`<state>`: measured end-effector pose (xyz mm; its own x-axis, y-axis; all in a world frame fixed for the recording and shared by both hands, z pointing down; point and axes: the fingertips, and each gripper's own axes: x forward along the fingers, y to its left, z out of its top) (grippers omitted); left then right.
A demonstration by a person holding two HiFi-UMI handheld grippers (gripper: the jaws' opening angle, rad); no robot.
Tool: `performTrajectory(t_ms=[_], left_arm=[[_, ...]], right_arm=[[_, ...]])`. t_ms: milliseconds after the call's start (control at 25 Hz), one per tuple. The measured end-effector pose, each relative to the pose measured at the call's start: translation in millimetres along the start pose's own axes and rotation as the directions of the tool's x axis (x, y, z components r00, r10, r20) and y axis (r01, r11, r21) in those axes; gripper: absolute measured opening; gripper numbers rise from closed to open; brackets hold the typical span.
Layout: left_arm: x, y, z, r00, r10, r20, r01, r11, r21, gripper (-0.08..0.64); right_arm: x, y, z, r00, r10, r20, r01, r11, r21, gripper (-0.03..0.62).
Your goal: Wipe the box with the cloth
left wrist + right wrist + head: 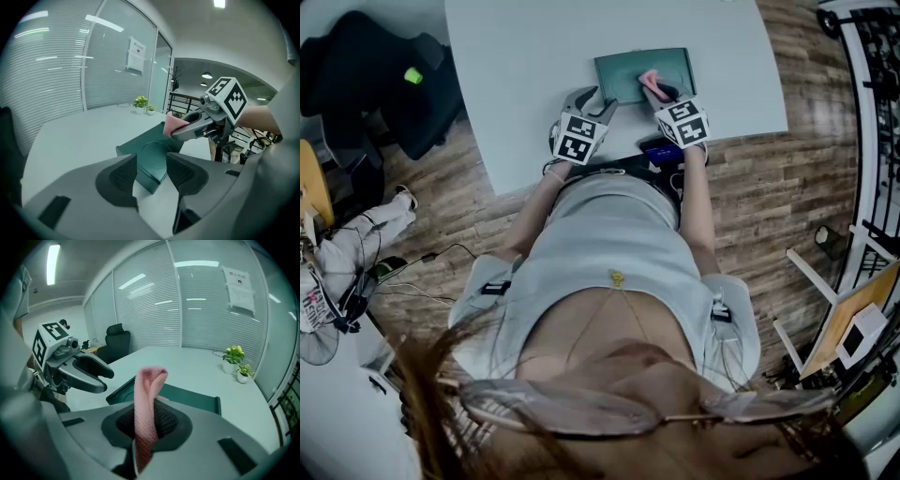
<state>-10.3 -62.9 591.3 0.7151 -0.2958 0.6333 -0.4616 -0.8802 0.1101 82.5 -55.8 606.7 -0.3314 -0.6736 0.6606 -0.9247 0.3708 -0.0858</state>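
Fingers (171,420) of the right gripper (150,423) pinch the pink cloth (149,390) just over the near side of the green box (197,398) (left gripper (152,165) half open, empty).

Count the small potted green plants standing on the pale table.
2. Both stand side by side at the pale table's far edge by the glass wall: a larger potted green plant and a smaller one beside it. More could be out of view.

Light: cool, even; ceiling lamp (220,3) at one o'clock.
Glare: streaks across the blinds (42,75).
Edges: fisheye bend, dark corners.
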Motion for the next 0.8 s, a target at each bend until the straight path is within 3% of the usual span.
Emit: performTrajectory(t_ms=[160, 280, 800], left_arm=[[-1, -2, 12, 0.999, 0.003, 0.037, -0.003, 1.0, -0.012, 0.138], [-2, -6, 18, 0.998, -0.012, 0.065, 0.012, 1.0, -0.012, 0.059], [-19, -40, 62, 0.974, -0.125, 0.191, 0.122, 0.992, 0.026, 0.038]], right_arm=[[-10, -9, 0, 1.0, -0.025, 0.004, 0.025, 0.998, -0.056, 0.041], [-20, -12, 5, 0.996, -0.038, 0.075, 0.043, 0.997, -0.057, 0.041], [-75, 9, 44, 0.953, -0.025, 0.303, 0.056, 0.994, -0.095, 0.04]])
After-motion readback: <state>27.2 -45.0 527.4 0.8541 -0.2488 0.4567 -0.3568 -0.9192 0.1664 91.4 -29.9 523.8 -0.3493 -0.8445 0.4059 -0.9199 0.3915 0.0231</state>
